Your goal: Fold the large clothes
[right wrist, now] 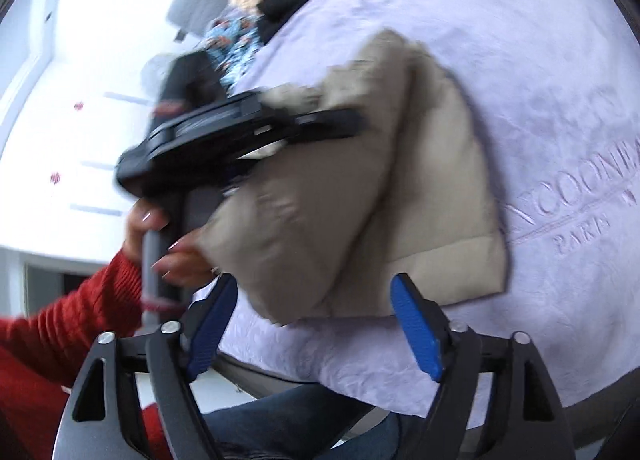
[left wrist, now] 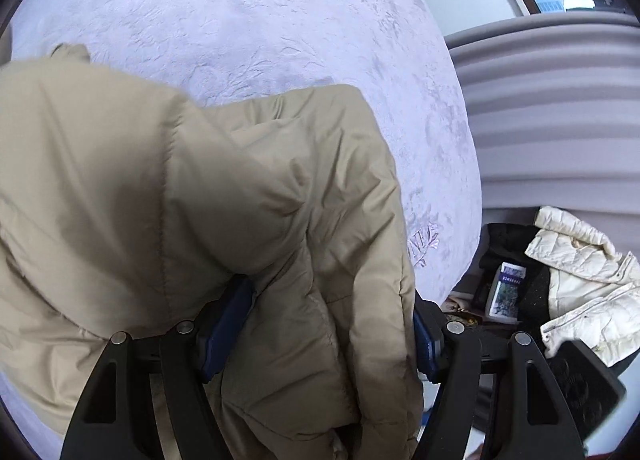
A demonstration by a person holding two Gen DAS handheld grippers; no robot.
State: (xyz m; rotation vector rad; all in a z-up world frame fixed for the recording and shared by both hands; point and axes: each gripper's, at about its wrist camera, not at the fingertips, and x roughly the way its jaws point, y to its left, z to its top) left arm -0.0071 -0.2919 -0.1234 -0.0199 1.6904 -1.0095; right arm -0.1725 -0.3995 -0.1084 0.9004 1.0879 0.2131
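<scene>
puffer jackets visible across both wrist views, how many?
2: beige jacket on the lavender bedspread; white jacket piled beside the bed. More may be hidden in that pile.

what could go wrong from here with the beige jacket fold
1. A thick fold of the beige jacket still bulges between the pads of the open left tool; pulling away could drag it and undo the fold.
2. The right tool is open and empty, so nothing pins the puffy layers, which may spring open on the lilac blanket.
</scene>
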